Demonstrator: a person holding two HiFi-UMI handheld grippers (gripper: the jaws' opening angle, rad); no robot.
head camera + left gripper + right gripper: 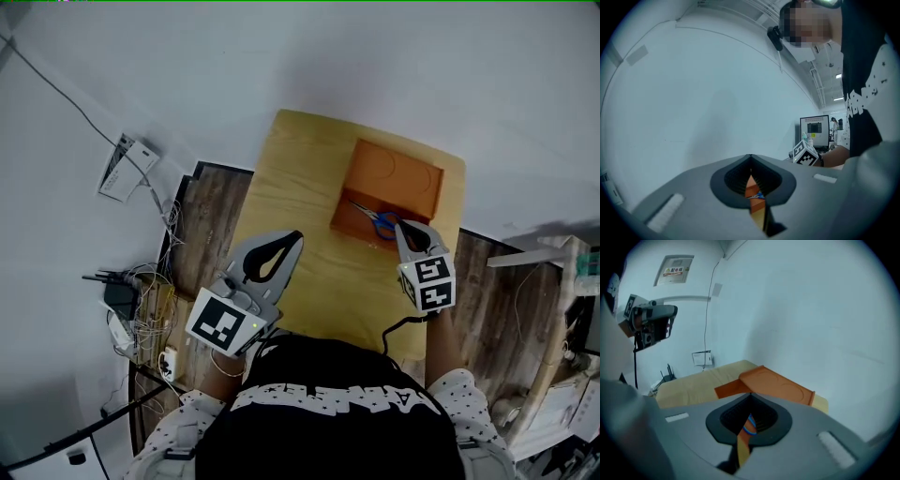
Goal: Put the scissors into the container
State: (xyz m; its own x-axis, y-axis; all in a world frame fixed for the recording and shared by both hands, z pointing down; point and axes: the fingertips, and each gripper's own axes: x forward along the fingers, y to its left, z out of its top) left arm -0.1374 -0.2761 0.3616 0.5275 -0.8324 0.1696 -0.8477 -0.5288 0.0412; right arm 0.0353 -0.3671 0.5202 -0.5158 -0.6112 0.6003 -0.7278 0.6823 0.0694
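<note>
Only the head view showed the whole layout: a yellow table (pixel 300 187) carrying an orange container (pixel 394 161), with scissors (pixel 371 216) lying inside along its near edge. The scissors ran diagonally, blades pointing away and left, blue handles (pixel 386 226) at the near right. The right gripper (pixel 400 226) had its jaws pressed together, tips just beside the handles. Its own view caught only a blue loop through the slit. The left gripper (pixel 296 236), jaws also together, hung well apart over the table. Its view alone showed a monitor (pixel 814 133). Cables (pixel 141 319) cluttered the floor at left.
</note>
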